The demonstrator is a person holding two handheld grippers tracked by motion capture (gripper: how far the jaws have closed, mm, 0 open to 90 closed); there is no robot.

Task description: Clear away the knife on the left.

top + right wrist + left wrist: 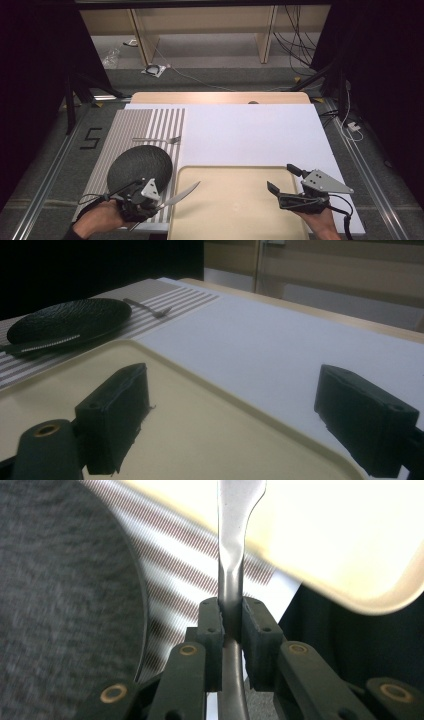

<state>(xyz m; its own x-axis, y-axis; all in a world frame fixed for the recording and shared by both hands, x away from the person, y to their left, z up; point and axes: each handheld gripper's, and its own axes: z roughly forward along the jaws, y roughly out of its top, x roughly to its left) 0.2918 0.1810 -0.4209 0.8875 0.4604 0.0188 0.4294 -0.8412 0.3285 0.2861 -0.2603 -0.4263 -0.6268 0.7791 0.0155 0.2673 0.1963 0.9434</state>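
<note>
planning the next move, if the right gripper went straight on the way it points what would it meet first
Probably nothing soon: the open right gripper points left over the bare beige tray, towards the knife in the left gripper; height is unclear.

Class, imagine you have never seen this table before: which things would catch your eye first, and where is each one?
First comes the knife, clamped by its handle in the left gripper, its blade reaching over the near-left corner of the cream tray. Next is the black plate on the striped mat, with a fork lying just beyond it. The right gripper hangs open and empty over the tray's right side.
</note>
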